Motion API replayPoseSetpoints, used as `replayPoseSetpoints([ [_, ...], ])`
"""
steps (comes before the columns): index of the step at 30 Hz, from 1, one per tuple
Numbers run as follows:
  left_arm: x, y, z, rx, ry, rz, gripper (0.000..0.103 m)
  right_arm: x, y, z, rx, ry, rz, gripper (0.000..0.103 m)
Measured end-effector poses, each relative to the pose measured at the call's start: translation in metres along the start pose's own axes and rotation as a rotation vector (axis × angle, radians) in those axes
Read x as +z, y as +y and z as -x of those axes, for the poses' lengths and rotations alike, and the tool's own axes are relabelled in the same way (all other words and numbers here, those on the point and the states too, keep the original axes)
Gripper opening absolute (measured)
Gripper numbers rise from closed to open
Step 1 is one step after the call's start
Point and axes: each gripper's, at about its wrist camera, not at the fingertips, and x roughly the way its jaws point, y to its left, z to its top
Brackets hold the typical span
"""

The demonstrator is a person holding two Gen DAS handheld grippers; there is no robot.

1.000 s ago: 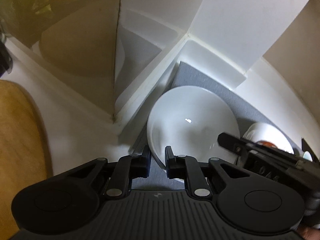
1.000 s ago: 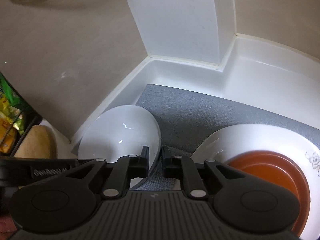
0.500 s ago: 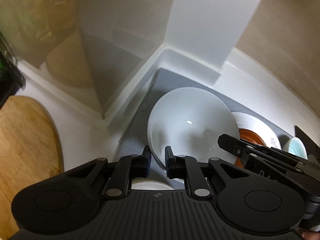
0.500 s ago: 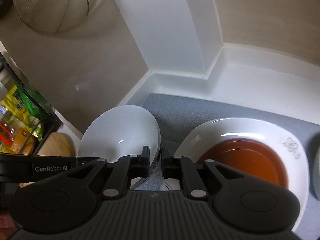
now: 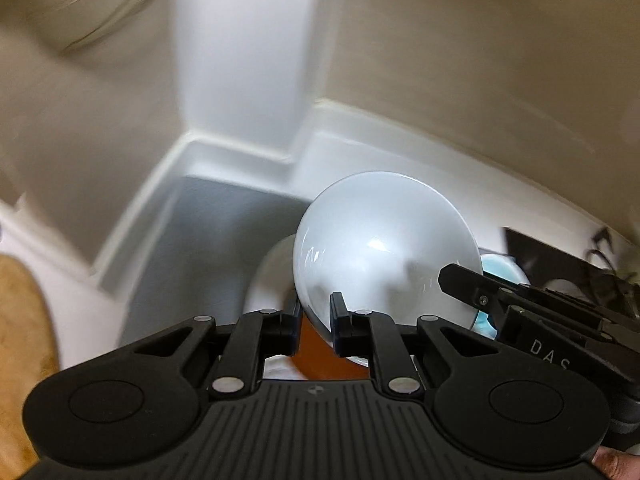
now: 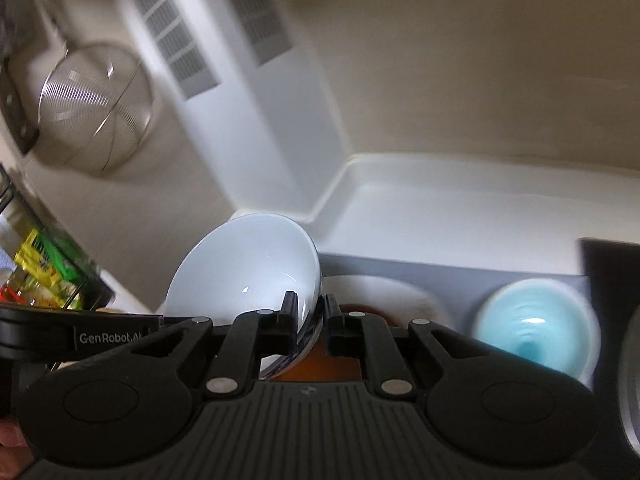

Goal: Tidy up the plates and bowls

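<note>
Between both grippers (each clamped on its rim): white bowl [image 5: 384,248].

"GenRobot.AI" on the left tool [image 6: 112,337]; "DAS" on the right tool [image 5: 548,354].

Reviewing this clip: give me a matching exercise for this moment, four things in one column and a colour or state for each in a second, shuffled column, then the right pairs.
Things:
1. white bowl
2. small bowl
3. mat
4. wire strainer

Colour or state:
A. hangs by the wall
B. grey, lying flat under the dishes
C. pale blue inside, sitting on the mat
D. gripped at its rim by both the left gripper and the right gripper

Pairs: 1-D, 2-C, 3-B, 4-A
</note>
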Motion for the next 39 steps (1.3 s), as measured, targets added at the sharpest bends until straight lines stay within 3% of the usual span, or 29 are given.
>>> replayPoseSetpoints([
  [8,0.009,-0.088,0.003,-0.092,-0.032,-0.127,0.015,0.008,-0.066,0.066,-0.081,-0.092,-0.040,0.014],
  [16,0.008,-0.141,-0.046,-0.139,0.092,-0.166,0.015,-0.004,-0.131,0.079,-0.144,-0.078,-0.118,0.015],
  [26,-0.003,-0.151,-0.121,-0.128,0.229,-0.172,0.016,-0.027,-0.169,0.040,-0.184,-0.013,-0.172,0.016],
  [31,-0.004,-0.157,-0.127,-0.078,0.230,-0.203,0.016,-0.030,-0.174,0.024,-0.169,0.017,-0.178,0.016],
  [39,-0.001,-0.158,-0.140,-0.060,0.258,-0.193,0.016,-0.035,-0.178,0.010,-0.181,0.040,-0.175,0.016],
])
